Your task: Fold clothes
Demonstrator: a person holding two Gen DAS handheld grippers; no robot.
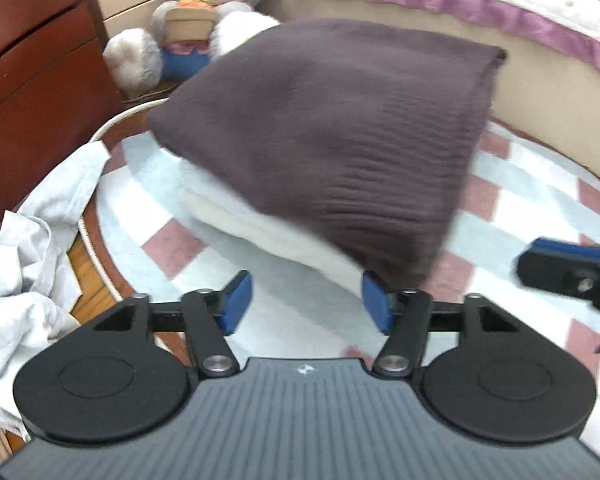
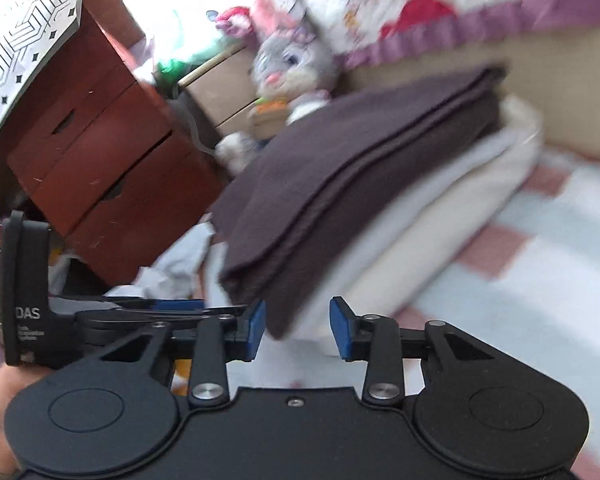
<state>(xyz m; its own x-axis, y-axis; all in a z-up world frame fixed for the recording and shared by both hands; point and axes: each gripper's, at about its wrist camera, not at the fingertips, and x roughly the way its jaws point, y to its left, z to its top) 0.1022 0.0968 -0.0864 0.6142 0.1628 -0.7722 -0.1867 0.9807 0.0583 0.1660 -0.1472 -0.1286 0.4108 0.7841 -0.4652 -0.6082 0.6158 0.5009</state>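
A folded dark brown garment [image 1: 332, 132] [image 2: 340, 184] lies on top of folded white and cream clothes [image 1: 260, 224] [image 2: 432, 220], stacked on a pink-and-white checked mat [image 1: 520, 224]. My left gripper [image 1: 306, 304] hovers just in front of the stack, open, with only the mat showing between its blue pads. The brown garment's near corner ends close to its right pad. My right gripper [image 2: 299, 330] is open at the stack's near corner. The brown corner shows in the gap, and the pads are not pressing on it. The right gripper's tip [image 1: 568, 276] also shows at the right edge of the left wrist view.
A plush rabbit [image 1: 196, 20] [image 2: 296, 68] sits behind the stack beside a cardboard box [image 2: 228, 84]. Red-brown wooden drawers [image 1: 32, 60] [image 2: 100, 152] stand on the left. Crumpled white clothes [image 1: 28, 272] lie on the left. A bed with a purple-trimmed quilt [image 1: 480, 8] runs behind.
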